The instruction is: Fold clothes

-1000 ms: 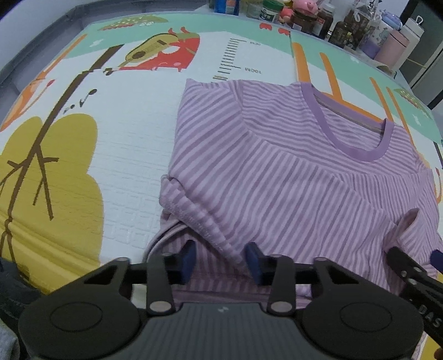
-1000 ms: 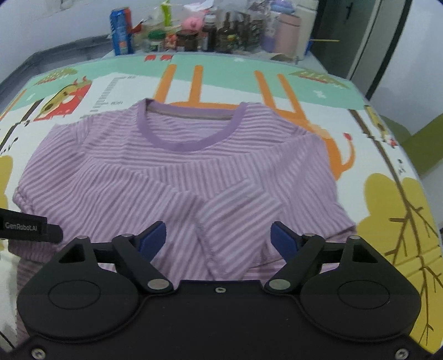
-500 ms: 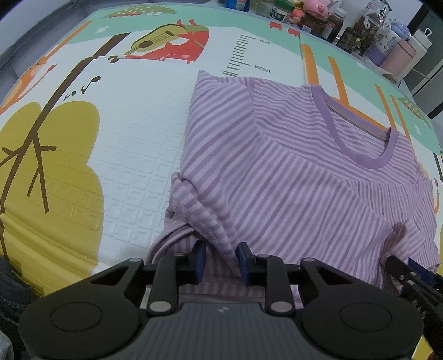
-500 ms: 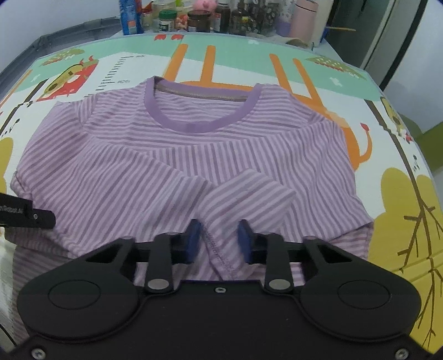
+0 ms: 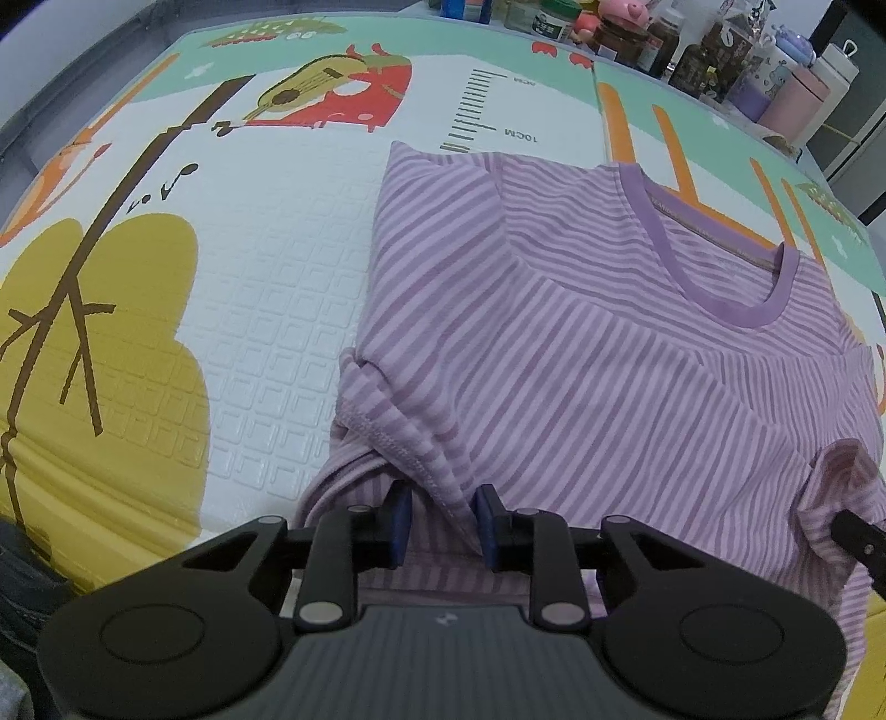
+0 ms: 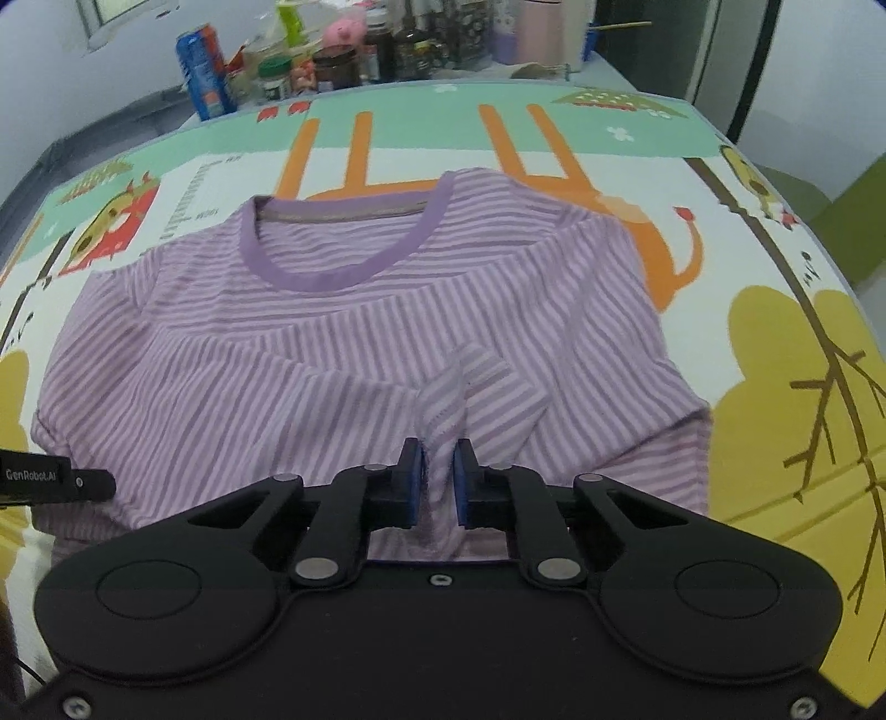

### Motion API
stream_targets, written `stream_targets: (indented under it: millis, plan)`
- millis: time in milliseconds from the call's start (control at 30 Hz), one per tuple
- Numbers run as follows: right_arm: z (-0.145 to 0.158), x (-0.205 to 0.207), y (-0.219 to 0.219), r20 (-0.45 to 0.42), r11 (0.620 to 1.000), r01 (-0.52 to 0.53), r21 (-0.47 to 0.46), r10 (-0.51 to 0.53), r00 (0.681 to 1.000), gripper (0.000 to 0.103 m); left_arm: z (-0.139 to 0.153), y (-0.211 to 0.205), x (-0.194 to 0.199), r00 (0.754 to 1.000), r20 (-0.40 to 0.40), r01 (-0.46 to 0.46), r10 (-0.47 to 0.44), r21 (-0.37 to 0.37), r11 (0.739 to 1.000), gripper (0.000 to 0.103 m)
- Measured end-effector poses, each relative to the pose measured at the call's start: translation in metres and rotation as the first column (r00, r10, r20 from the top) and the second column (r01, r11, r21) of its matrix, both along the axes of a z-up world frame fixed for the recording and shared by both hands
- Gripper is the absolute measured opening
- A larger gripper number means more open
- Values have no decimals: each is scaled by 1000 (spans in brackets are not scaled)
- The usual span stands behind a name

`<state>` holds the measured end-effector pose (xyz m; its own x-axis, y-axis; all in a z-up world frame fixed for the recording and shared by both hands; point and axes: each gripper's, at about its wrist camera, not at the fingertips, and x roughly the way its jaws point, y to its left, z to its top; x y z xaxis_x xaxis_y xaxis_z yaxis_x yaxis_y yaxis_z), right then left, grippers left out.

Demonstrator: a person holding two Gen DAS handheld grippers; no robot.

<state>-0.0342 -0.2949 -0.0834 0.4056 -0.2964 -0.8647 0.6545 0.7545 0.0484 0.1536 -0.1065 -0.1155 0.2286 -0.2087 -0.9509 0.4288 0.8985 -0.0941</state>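
Left wrist view puts my left gripper [image 5: 440, 518] low over the near edge of the purple striped shirt [image 5: 581, 343]. Its blue pads [image 5: 400, 523] are pinched on a bunched fold of the shirt, the stitched hem of a folded-in sleeve running down between them. The shirt lies on the cartoon play mat [image 5: 232, 310] with its solid purple collar [image 5: 714, 277] at the far side, toward a row of bottles and jars [image 5: 692, 44] along the mat's far edge. At the right border of this view I see a dark tip of my right gripper [image 5: 858, 540] against the fabric.

From the right wrist camera, my right gripper [image 6: 438, 484] is clamped on the other sleeve cuff [image 6: 448, 410], which stands up in a small peak between the pads [image 6: 414, 484] while the rest of the shirt [image 6: 310, 354] stays flat on the mat [image 6: 775, 343]. Both sleeves are folded inward across the body. The collar [image 6: 338, 271] faces away from me, and beyond it a blue can [image 6: 202, 72] stands among the bottles [image 6: 387, 50]. The side of my left gripper [image 6: 44, 479] juts in at the left edge, beside the shirt's lower left corner.
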Motion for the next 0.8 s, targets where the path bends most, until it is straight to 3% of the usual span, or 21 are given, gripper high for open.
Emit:
stream_targets:
  millis: [467, 800]
  plan:
    - [-7, -42, -32, -6, 988, 140, 70, -140, 990, 12, -1, -2, -1, 1000, 9, 6, -6, 19, 1000, 30]
    - [-11, -67, -37, -59, 976, 216, 19, -214, 975, 23, -3, -3, -2, 1000, 6, 3, -3, 17, 1000, 32]
